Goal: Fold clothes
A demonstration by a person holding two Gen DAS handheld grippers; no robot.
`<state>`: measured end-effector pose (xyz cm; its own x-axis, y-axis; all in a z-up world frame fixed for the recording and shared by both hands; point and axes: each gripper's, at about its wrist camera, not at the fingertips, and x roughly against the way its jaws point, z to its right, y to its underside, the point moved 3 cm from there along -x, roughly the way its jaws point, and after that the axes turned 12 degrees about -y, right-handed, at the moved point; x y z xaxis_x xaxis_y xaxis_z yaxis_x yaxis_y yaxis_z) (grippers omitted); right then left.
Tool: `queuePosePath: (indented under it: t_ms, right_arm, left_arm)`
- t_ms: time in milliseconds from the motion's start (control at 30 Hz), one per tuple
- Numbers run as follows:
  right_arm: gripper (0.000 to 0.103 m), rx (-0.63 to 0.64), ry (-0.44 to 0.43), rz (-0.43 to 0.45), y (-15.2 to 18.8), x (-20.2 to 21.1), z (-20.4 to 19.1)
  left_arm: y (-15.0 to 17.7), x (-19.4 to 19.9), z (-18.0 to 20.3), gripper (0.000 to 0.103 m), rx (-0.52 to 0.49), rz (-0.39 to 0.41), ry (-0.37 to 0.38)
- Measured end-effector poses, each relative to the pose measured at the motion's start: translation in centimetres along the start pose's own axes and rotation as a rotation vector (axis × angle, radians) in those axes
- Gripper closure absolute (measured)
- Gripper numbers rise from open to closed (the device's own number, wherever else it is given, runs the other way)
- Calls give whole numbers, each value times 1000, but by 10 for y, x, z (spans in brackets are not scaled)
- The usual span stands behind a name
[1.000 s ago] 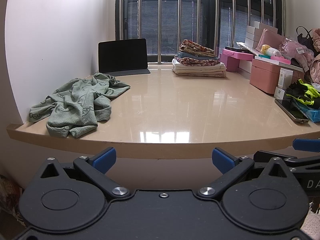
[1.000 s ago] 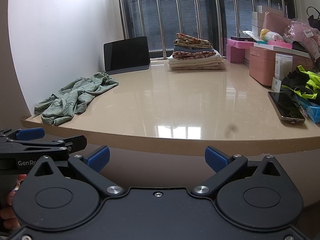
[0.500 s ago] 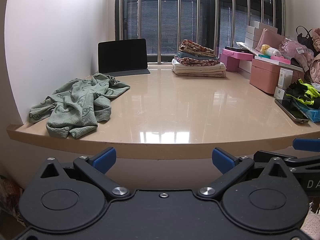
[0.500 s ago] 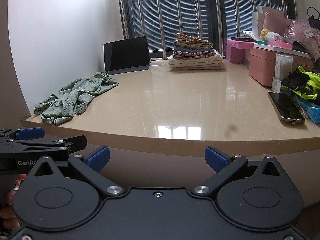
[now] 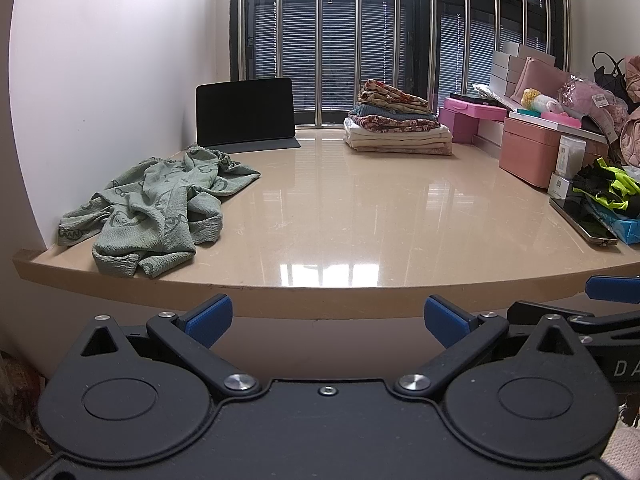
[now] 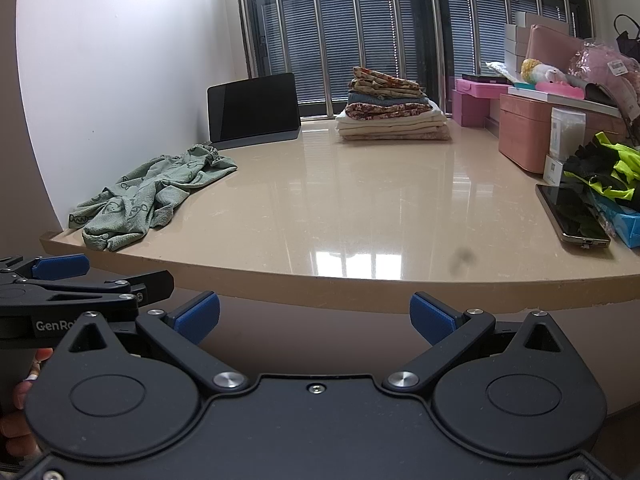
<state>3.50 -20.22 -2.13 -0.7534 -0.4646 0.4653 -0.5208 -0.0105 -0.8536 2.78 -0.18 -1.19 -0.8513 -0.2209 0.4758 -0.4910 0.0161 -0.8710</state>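
Note:
A crumpled green patterned garment lies at the left front of the beige table. A stack of folded clothes stands at the back by the window. My left gripper is open and empty, held below and in front of the table's front edge. My right gripper is likewise open and empty, just off that edge. In the right wrist view the left gripper shows at the far left, with a hand under it.
A dark tablet stands at the back left against the wall. Pink boxes, a phone, and neon-yellow and black items crowd the right side. A window with metal bars runs along the back.

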Motion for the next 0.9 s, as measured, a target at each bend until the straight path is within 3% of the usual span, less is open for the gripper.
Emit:
queuePosePath:
  t_ms: [900]
  right_arm:
    - [0, -2, 1, -8, 0, -2, 1]
  left_arm:
    - [0, -2, 0, 0, 1, -8, 1]
